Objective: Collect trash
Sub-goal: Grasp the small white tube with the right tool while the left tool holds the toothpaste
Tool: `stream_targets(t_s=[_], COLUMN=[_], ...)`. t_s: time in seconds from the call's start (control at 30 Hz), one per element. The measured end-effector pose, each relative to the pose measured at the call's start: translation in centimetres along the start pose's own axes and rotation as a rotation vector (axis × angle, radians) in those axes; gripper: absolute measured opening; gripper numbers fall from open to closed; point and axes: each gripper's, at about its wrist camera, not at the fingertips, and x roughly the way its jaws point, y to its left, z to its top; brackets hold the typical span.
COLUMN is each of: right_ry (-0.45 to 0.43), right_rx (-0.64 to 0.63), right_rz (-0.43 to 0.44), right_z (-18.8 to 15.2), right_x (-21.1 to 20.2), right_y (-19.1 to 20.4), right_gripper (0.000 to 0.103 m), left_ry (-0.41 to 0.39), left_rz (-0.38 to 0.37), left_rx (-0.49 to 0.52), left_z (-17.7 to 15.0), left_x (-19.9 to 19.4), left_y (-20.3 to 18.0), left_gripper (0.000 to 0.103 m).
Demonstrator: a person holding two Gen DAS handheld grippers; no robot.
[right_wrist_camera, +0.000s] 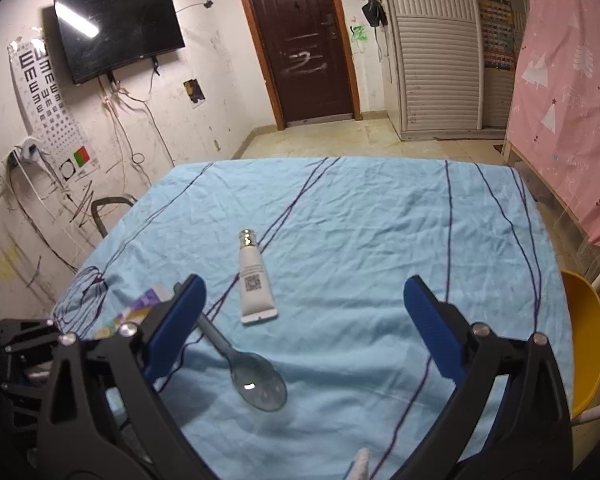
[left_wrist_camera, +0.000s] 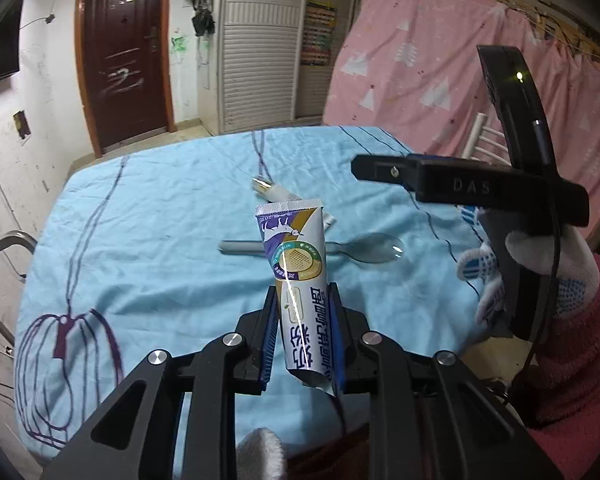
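Note:
My left gripper (left_wrist_camera: 303, 300) is shut on a purple, white and gold toothpaste tube (left_wrist_camera: 296, 276), which stands up between the blue pads above the blue tablecloth (left_wrist_camera: 160, 216). Behind it lie a clear plastic spoon (left_wrist_camera: 364, 248) and a small white tube (left_wrist_camera: 276, 191). My right gripper (right_wrist_camera: 304, 304) hangs open over the cloth with nothing between its fingers. The white tube (right_wrist_camera: 254, 280) with a gold cap lies just beyond them, and the spoon (right_wrist_camera: 256, 380) lies below and between them. The toothpaste tube (right_wrist_camera: 136, 312) shows at the left behind the left finger. In the left wrist view the right gripper (left_wrist_camera: 472, 188) is held by a gloved hand (left_wrist_camera: 540, 272).
A metal chair frame (left_wrist_camera: 4, 248) stands off the table's left edge and a yellow chair (right_wrist_camera: 584, 344) at its right. A pink curtain (left_wrist_camera: 440, 64) hangs on the right. A dark door (right_wrist_camera: 300, 40) and a wall television (right_wrist_camera: 116, 28) are beyond the table.

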Motion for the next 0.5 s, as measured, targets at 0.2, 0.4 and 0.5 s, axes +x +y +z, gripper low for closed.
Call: stream_targets(t_s=[0.2, 0.4, 0.5], right_ry=[0.043, 0.083, 0.104], right_rx=[-0.04, -0.09, -0.103], right_rz=[0.004, 0.021, 0.025], right_z=[1.0, 1.9, 2.2], right_x=[2.5, 4.7, 5.7], right_y=[1.6, 3.2, 3.7], right_gripper=[0.096, 0.095, 0.095], left_ry=[-0.041, -0.043, -0.044], left_rz=[0.082, 0.111, 0.116], left_rx=[-0.073, -0.116, -0.116], left_z=[1.2, 1.9, 2.1], left_x=[0.0, 0.5, 0.8], left_y=[2.9, 5.4, 6.1], left_gripper=[0.014, 0.014, 0.014])
